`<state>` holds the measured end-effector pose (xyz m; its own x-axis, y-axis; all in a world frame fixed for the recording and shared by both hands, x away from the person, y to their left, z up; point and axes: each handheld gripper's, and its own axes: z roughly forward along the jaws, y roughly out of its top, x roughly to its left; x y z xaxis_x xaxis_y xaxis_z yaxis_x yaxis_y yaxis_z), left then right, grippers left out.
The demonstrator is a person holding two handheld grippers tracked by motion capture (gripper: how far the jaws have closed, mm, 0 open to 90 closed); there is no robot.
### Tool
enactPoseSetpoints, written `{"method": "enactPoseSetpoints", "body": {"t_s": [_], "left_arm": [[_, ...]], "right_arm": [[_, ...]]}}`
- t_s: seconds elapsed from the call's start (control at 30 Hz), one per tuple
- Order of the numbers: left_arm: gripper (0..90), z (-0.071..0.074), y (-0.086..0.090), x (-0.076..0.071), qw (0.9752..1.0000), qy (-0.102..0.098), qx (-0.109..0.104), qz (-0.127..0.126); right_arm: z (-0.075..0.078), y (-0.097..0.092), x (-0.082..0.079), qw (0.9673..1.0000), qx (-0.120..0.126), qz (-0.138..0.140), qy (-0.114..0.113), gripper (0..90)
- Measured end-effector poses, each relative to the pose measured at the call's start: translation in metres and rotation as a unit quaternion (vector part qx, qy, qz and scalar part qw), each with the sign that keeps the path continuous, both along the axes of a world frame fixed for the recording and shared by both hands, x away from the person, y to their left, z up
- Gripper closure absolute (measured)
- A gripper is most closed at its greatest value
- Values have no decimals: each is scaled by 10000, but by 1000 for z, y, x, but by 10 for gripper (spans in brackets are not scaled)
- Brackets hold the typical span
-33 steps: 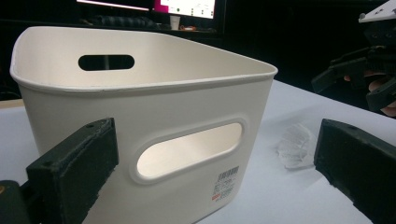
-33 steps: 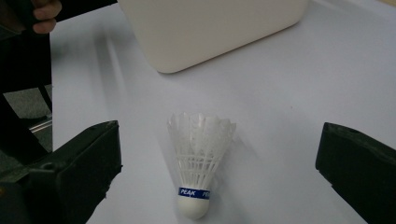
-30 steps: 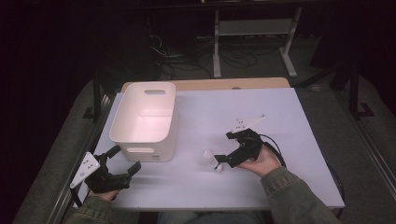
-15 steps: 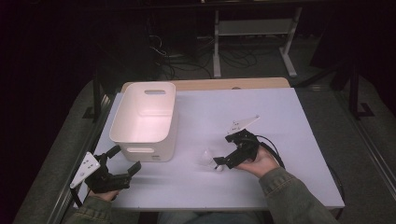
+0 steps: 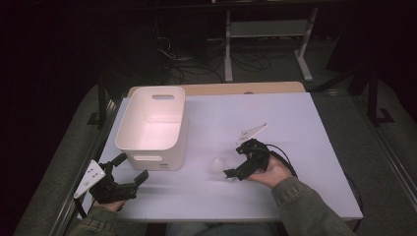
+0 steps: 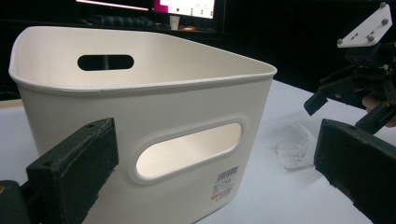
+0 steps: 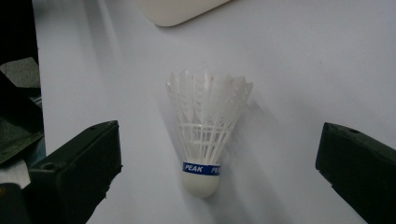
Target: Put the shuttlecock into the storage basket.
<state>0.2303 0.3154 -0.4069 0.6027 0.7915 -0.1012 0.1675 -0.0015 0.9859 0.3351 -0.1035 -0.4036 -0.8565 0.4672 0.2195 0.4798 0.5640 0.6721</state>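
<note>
closing on the shuttlecock

my left tongs (image 5: pixel 129 169) rest spread at the table's (image 5: pixel 305 128) near left edge, just in front of the white bin (image 5: pixel 153 126), holding nothing. the bin looks empty inside. right of it, the shuttlecock (image 7: pixel 203 130) lies on its side on the table, between the spread jaws of my right tongs (image 5: pixel 235 162). i'd lower further and pinch near the cork base, gently, since the feather skirt would crush.
</note>
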Motion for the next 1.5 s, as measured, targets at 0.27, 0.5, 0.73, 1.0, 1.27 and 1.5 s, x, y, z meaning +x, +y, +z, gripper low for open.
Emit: {"method": "enactPoseSetpoints", "body": {"t_s": [0.27,0.5,0.73,1.0,1.27,1.5], "left_arm": [[0,0,0,0,10000,3,3,2],[0,0,0,0,10000,8,8,-1],[0,0,0,0,10000,8,5,-1],[0,0,0,0,10000,8,3,-3],[0,0,0,0,10000,16,10,6],[0,0,0,0,10000,13,7,0]], "right_arm": [[-4,4,1,9998,-173,56,121,0],[-9,8,1,9989,-379,130,230,0],[-15,13,3,9979,-539,257,267,0],[-19,15,4,9965,-709,297,331,0],[-24,18,6,9949,-837,371,422,35],[-26,17,7,9923,-859,460,762,204]]}}
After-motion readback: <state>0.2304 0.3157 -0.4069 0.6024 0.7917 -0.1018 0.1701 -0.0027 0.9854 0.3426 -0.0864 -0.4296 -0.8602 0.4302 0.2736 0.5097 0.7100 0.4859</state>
